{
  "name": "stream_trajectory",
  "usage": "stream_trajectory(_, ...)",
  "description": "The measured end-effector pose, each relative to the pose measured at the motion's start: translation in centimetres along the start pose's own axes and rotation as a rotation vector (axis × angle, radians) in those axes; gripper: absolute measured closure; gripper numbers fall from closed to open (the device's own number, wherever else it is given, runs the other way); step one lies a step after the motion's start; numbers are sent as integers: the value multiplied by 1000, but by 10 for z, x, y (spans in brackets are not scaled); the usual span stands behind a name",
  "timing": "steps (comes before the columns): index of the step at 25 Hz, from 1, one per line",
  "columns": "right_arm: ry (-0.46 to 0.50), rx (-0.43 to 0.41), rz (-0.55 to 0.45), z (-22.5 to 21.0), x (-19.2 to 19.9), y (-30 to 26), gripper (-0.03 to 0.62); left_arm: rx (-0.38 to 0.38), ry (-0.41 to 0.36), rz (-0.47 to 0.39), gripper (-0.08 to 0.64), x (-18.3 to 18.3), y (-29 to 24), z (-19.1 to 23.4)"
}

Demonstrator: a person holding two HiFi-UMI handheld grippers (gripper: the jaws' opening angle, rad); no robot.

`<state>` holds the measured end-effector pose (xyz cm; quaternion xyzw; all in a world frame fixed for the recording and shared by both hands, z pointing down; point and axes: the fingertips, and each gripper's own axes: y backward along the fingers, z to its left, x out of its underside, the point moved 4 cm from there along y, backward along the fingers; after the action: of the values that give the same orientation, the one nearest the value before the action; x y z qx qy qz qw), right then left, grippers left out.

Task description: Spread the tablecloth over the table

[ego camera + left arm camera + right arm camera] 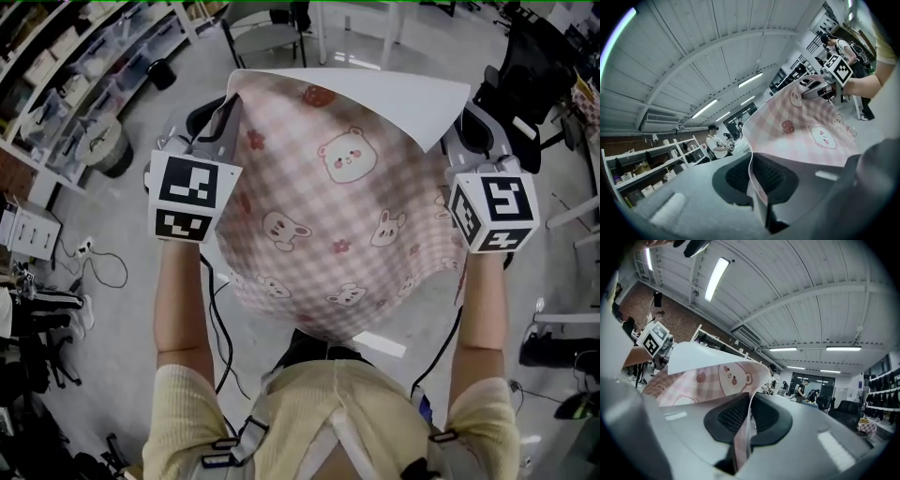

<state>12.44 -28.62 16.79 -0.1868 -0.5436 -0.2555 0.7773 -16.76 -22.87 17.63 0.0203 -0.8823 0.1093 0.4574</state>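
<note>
while the grey floor [169, 281] lies far below it, the cloth [328, 216] is held up in the air, stretched crosswise from left to right between the two claws and billowing away from the person. it is a thin, limp sheet, pink-and-white checked, printed with bears, rabbits and small flowers. its far edge curls back and shows a plain white underside. the left claw [757, 185] and right claw [740, 430] each pinch tight on its edge.
</note>
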Motion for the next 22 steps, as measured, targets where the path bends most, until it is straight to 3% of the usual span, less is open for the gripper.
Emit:
stream_trajectory(8, -18, 25, 106, -17, 54, -70, 569, 86, -20, 54, 552, 38, -85, 4)
stream_trajectory(15, 16, -11, 209, -21, 91, -129, 563, 162, 11, 93, 552, 82, -147, 10)
stream_trajectory(22, -23, -11, 287, -29, 164, -161, 563, 243, 2, 164, 551, 132, -211, -24)
